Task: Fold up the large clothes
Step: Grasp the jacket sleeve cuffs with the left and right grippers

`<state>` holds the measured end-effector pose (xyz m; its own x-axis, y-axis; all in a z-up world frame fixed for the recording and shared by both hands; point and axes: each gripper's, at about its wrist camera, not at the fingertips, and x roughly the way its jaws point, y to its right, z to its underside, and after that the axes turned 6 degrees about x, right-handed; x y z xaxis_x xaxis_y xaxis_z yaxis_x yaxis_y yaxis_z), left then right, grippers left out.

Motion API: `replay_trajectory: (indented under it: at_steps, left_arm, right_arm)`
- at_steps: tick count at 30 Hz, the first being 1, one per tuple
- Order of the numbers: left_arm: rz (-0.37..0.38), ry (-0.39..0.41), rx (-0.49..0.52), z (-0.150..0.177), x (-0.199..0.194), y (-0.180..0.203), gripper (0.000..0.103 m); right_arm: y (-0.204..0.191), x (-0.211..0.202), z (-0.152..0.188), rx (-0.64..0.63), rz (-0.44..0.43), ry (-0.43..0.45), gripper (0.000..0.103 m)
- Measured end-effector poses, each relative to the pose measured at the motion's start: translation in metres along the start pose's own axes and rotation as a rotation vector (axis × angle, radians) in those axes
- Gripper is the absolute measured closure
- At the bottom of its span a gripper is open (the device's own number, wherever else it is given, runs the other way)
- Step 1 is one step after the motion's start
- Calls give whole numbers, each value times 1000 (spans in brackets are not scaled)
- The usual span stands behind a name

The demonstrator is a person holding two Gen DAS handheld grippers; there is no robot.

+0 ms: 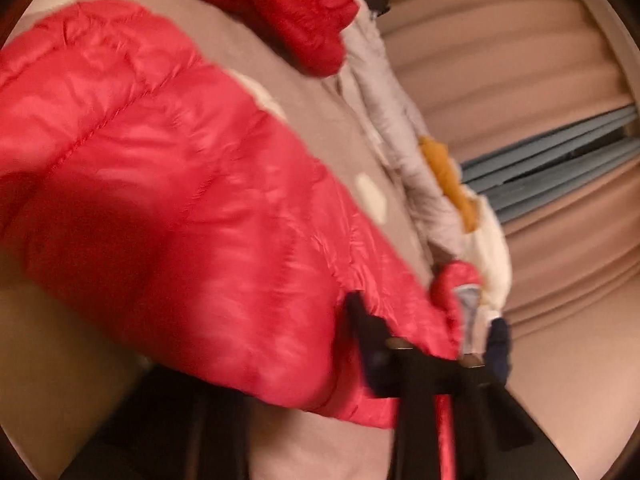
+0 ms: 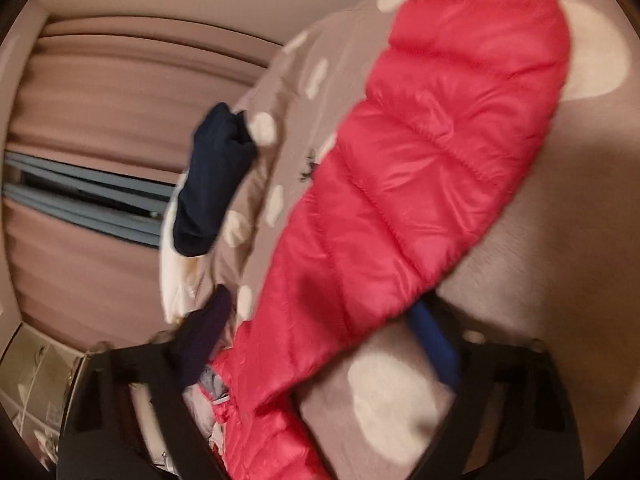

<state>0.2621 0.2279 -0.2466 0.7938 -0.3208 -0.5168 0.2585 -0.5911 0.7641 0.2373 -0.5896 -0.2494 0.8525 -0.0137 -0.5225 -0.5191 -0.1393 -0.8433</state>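
Red puffer jacket (image 1: 168, 184) spread across brown bedcover with cream spots (image 2: 384, 392). Left tongs (image 1: 432, 344) clamped tight on jacket edge, fabric bunched between dark fingers (image 1: 498, 344). Right tongs (image 2: 320, 360) roughly half open, straddling red jacket hem; pad contact impossible to tell through blur. Pale grey garment (image 1: 384, 92) piled beside jacket. Navy garment (image 2: 212, 184) near bed edge.

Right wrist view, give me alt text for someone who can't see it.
A red puffer jacket lies on a tan bedspread with cream spots, its lower part between the right gripper fingers. A dark navy garment lies to the left.
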Motion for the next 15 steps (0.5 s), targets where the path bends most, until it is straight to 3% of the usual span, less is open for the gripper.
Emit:
replay_trajectory:
  at_steps: [1, 3, 5, 8, 11, 15]
  left_arm:
    - [6, -1, 0, -1, 0, -2, 83]
    - [-7, 1, -4, -1, -3, 1, 86]
    - [-46, 3, 25, 0, -4, 5, 87]
    - [-89, 14, 63, 4, -19, 5, 89]
    - [-110, 11, 58, 0, -19, 6, 90]
    - [-163, 1, 114, 14, -31, 15, 91]
  right_arm:
    - [1, 5, -1, -4, 27, 1, 70]
    - [8, 10, -4, 11, 67, 3, 94]
    - [11, 8, -8, 17, 40, 3, 97]
    - [-1, -7, -13, -97, 111, 34, 96]
    - [-8, -26, -21, -155, 124, 58, 96]
    - [13, -58, -41, -177, 149, 93, 96]
